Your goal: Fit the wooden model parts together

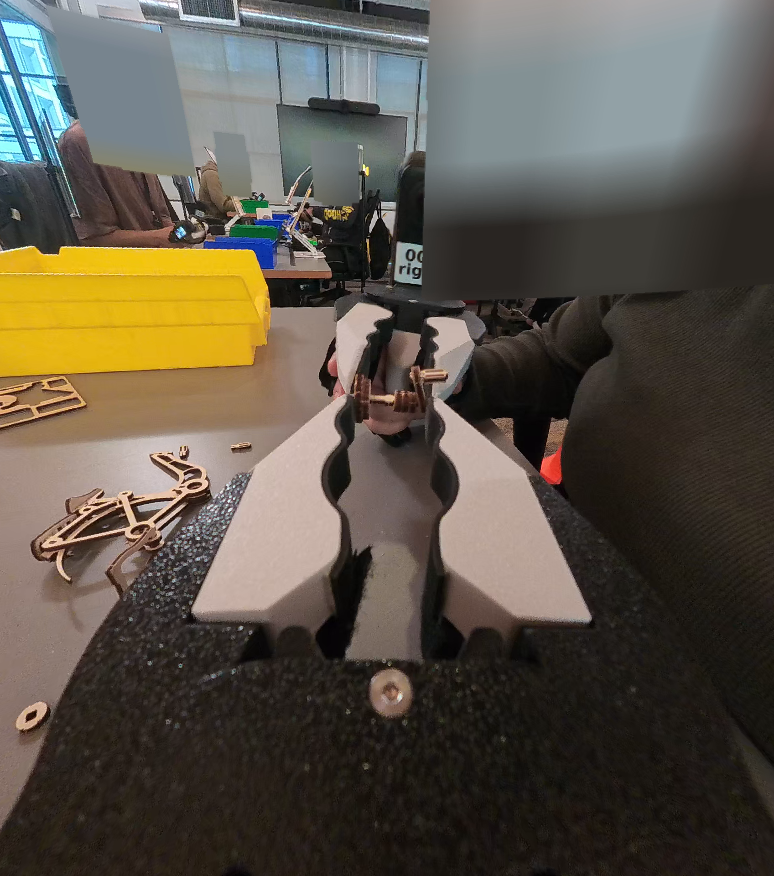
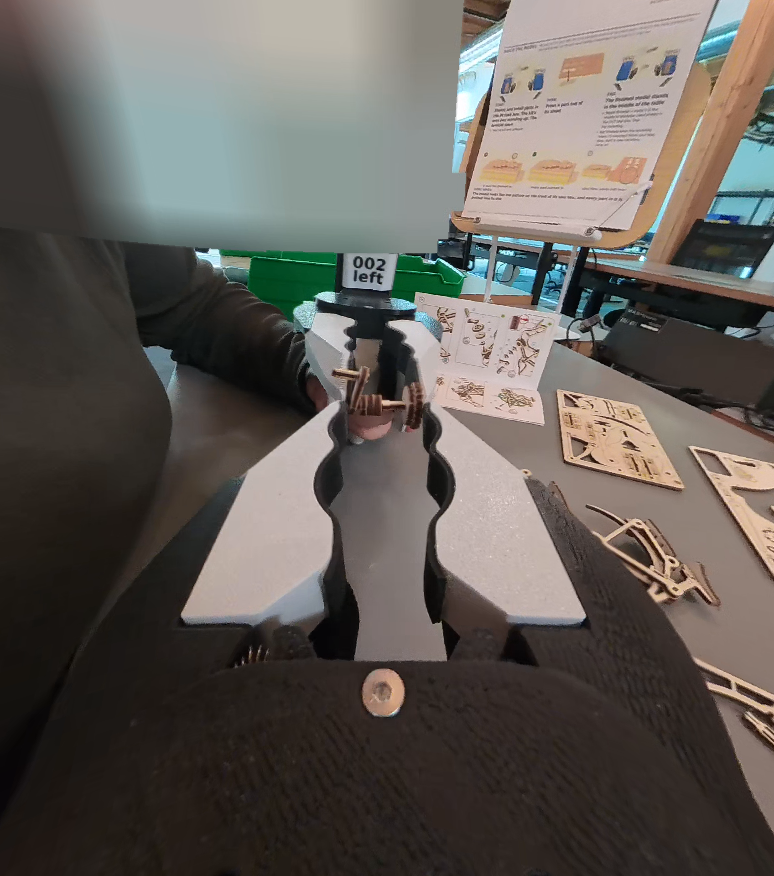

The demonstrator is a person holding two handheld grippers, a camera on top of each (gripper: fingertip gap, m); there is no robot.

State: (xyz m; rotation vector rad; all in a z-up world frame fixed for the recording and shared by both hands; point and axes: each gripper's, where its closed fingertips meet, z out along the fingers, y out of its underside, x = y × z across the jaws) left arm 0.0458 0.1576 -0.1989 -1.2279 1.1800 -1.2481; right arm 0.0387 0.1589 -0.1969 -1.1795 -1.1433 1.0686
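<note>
small brown wooden axle-and-gear assembly (image 1: 389,400) at 12 o'clock, spanning both tips | left gripper (image 1: 392,407) clamps one end | right gripper (image 2: 378,412) clamps other

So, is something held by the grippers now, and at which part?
Yes. Both hold one small wooden crank-like assembly above the table. The left gripper closes on its end discs, and the right gripper appears to grip its opposite ends.

An open-plan lab workspace: long tables (image 1: 299,272), coloured parts bins (image 1: 242,246), exposed ceiling ducts (image 1: 328,14), an instruction board (image 2: 579,118).
</note>
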